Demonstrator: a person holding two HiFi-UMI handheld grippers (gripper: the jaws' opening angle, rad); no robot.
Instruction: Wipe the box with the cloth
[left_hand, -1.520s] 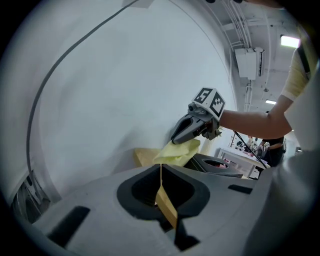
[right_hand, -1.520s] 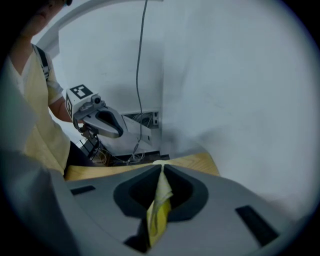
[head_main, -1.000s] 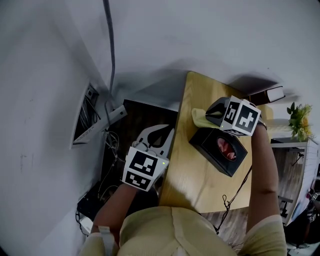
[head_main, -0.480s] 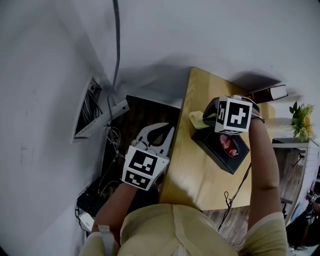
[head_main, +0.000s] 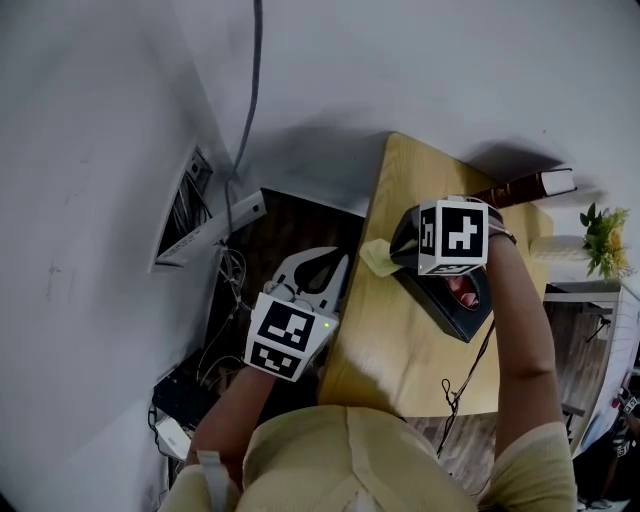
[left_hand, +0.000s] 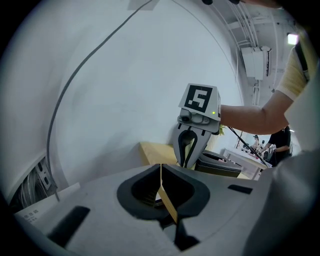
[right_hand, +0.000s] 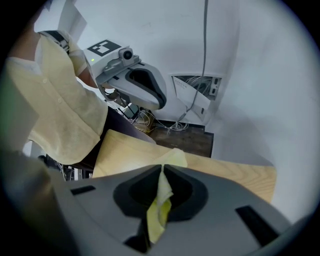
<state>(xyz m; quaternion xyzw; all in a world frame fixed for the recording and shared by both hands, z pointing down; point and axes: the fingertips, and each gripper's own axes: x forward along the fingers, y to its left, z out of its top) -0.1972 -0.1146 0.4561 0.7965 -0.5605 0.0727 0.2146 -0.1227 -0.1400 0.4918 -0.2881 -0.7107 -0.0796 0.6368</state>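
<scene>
- Right gripper (right_hand: 161, 170): 2 fingers pinched on the soft yellow cloth (right_hand: 159, 207), which spills past their tips.
- Black rectangular box (head_main: 465, 312) sits just beside those fingers, on the wooden counter (head_main: 385, 345).
- Left gripper (left_hand: 160, 167): fingers pressed together, empty.

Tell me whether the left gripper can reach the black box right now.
Probably not directly: the right gripper, shut on the cloth, stands between the left gripper and the black box.

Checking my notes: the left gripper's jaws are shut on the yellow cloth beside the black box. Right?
No. It is the right gripper whose jaws are shut on the yellow cloth beside the black box; the right gripper view shows it.
</scene>
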